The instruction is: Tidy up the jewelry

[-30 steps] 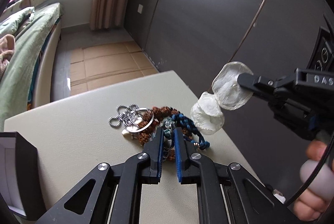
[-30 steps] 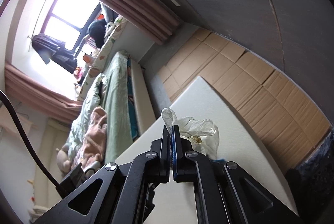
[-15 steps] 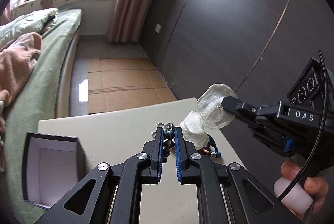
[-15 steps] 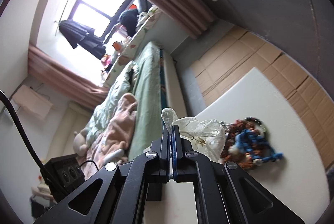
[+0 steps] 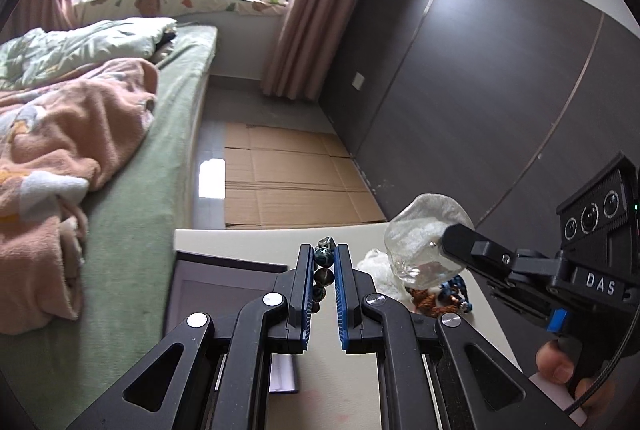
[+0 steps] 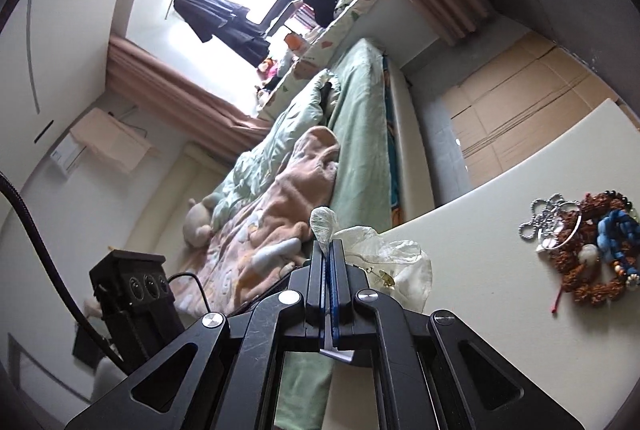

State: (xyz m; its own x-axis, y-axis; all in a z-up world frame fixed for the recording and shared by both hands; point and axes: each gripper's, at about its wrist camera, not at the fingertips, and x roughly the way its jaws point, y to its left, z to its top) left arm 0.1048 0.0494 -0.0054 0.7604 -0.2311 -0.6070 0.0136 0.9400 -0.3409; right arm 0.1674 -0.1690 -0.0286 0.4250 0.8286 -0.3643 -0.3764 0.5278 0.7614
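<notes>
A cream-white tabletop beside a green-sheeted bed carries the work in a jewelry-sorting job that looks barely under way. At the table's near-left edge stands a dark open-topped box with a pale lining; no jewelry can be seen inside it, though black gripper arms cover much of its interior. Most of the collection lies unsorted in one tangled heap of jewelry on the tabletop: rough brown bead strands, a knotted blue cord, a thin silver bangle and a silver knot-shaped chain ornament. The right gripper, held by a person's hand, has its jaws pressed fully together on a crumpled translucent white plastic pouch with what seems a small gold-coloured piece inside, lifted clear of the heap. The left gripper has its blue-padded jaws narrowed to a slim gap around a string of dark green-blue glossy beads, which hangs between the pads close to the box's far edge. Judging from this, two items are in hand and none yet stowed; the heap remains to be separated and placed.
</notes>
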